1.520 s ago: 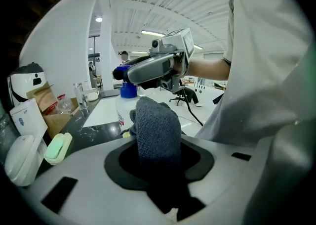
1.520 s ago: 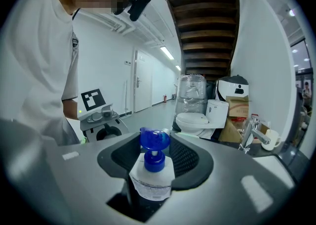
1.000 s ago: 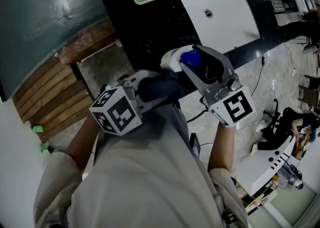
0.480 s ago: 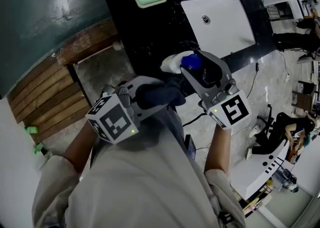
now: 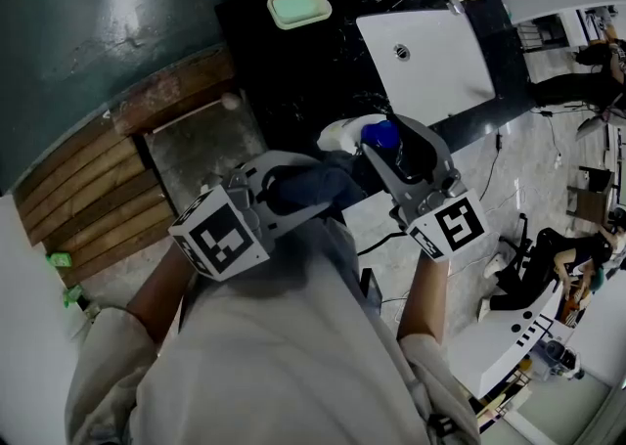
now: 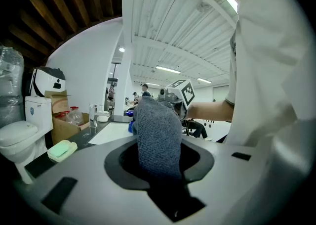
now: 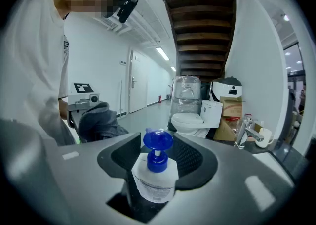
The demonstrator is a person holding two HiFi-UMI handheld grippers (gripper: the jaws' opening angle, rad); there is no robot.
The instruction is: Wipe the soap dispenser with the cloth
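White plastic with a round blue pump head, the soap dispenser [image 7: 154, 182] stands upright between the two jaws of the right tongs [image 7: 158, 158], which are closed against its sides. The pump top rises above the jaws. In the head view the soap dispenser [image 5: 344, 133] is held in the air before the person's chest, over the near edge of the black bench [image 5: 293, 81].

Just to its left is the grey-blue knitted cloth [image 6: 158, 137]. It is clamped as a thick folded wad in the left tongs [image 6: 158, 157], with its free end sticking out past the jaws towards the bottle. From the right gripper view the cloth [image 7: 98, 119] sits bunched beyond the left jaw, close to the dispenser. Whether the two touch cannot be told.

Both tongs [image 5: 293, 186] [image 5: 393, 140] point towards each other, each with its marker cube [image 5: 217, 238] [image 5: 450, 226] nearer the person.

Farther out on the bench lie a white rectangular sink basin [image 5: 430, 52] and a pale dish holding a green bar of soap [image 5: 299, 7]. A chrome tap [image 7: 247, 132] and a white mug [image 7: 264, 137] stand by the basin. A white toilet [image 7: 190, 120] stands beyond the bench's end.
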